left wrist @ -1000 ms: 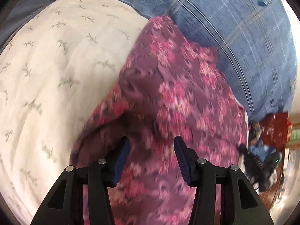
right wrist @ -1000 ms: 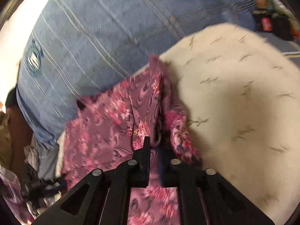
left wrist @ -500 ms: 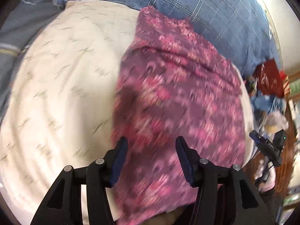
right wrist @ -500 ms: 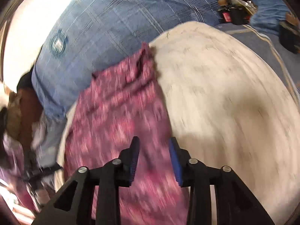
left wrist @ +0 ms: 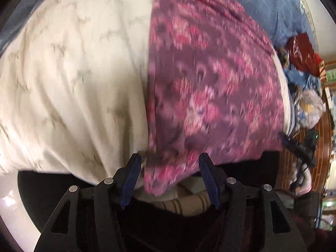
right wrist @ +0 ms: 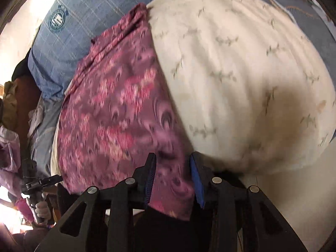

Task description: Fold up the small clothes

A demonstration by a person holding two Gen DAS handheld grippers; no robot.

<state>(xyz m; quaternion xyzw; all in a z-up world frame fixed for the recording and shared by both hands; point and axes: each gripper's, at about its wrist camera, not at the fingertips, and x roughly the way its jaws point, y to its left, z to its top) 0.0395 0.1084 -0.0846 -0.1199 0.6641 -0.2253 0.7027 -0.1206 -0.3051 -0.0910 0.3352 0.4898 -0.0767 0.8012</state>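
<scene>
Edges first: your purple floral garment (left wrist: 210,88) lies in a long strip on the cream leaf-print cover (left wrist: 73,73), its near end hanging over the cover's front edge toward you. One long side runs straight along the bare cream cloth; the other sits close to the blue plaid pillow (right wrist: 88,10). That cream cloth spreads wide beside the straight edge. Your left hand-held gripper (left wrist: 168,178) has its jaws spread wide, the hanging hem loose between the blue ribbed pads (left wrist: 130,178). Your right hand-held gripper (right wrist: 173,178) is also parted, the cloth's corner lying between its fingers, unpinched. The garment looks thin and soft, gathered into pleats at its far end; motion blur hides finer detail.
</scene>
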